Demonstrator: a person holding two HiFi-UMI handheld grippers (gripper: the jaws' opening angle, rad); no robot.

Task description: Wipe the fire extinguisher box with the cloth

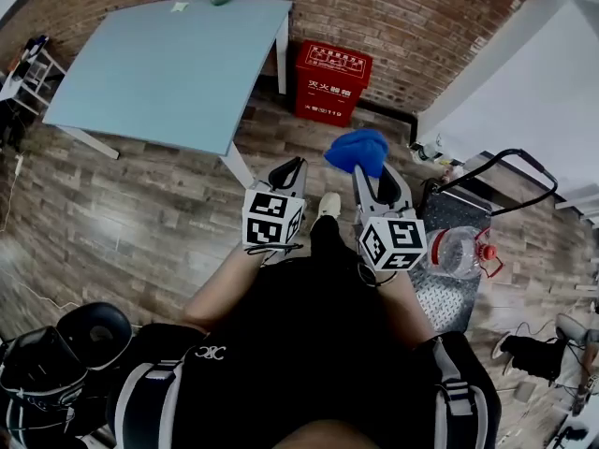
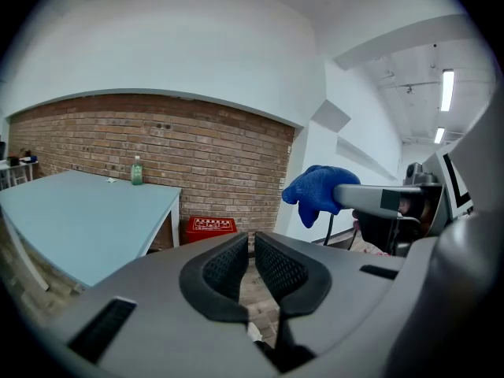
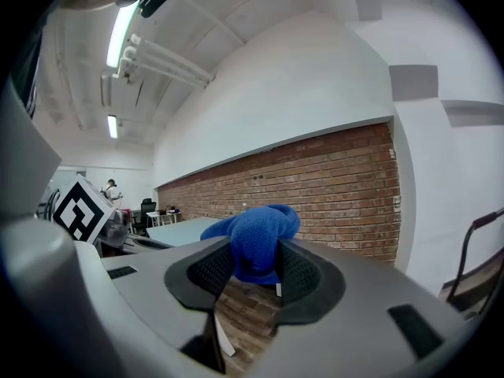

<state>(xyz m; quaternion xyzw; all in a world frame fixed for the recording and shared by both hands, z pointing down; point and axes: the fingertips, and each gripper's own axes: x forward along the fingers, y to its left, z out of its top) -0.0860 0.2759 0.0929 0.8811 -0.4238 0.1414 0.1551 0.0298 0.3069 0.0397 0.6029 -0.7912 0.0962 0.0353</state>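
Head view: right gripper (image 1: pixel 374 170) clamps cloth (image 1: pixel 357 150); left gripper (image 1: pixel 287 169) is nearly closed and empty. Approach step; next, the cloth likely needs carrying to the fire extinguisher box (image 1: pixel 332 82).

Your left gripper (image 2: pixel 251 244) shows its black ribbed fingers (image 2: pixel 227 270) nearly together on nothing, and past them the red fire extinguisher box (image 2: pixel 209 228) stands against the brick wall (image 2: pixel 157 144) beside the pale blue table (image 2: pixel 71 223), while your right gripper (image 2: pixel 348 198) pinches a fluffy blue cloth (image 2: pixel 317 194).
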